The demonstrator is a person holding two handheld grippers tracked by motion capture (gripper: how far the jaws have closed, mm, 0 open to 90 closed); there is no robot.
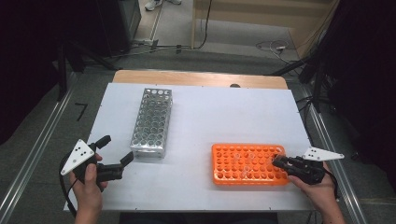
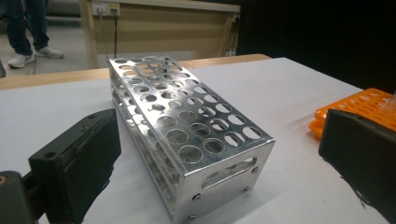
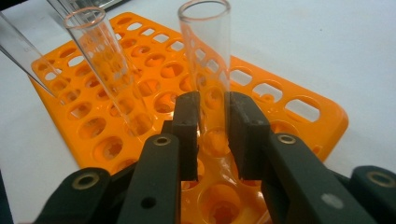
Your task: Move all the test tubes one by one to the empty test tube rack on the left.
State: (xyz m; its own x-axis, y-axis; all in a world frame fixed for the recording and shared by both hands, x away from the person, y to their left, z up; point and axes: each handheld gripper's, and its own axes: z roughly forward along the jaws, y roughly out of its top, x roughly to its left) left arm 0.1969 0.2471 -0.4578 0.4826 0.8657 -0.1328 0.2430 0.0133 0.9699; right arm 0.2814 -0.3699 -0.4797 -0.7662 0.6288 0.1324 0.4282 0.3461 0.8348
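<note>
The right gripper (image 3: 212, 121) has its jaws closed on a clear glass tube (image 3: 208, 60) that stands almost straight up in the orange rack (image 3: 299, 109) on the worktop (image 1: 224, 112), while the left gripper (image 1: 114, 156), jaws wide open and empty, waits near the metal rack (image 2: 187, 126).

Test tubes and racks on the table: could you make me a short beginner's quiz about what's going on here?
1. True or false: the right tool is shut on a clear tube standing in the orange rack.
2. What stands in front of the left tool?
A. a metal rack
B. a blue bowl
C. a cardboard box
3. Fill in: the left tool's jaws are ____.

Key
1. True; its pads press the tube from both sides.
2. A; the metal rack holds no tubes that I can see.
3. Open, with nothing between them.
</note>
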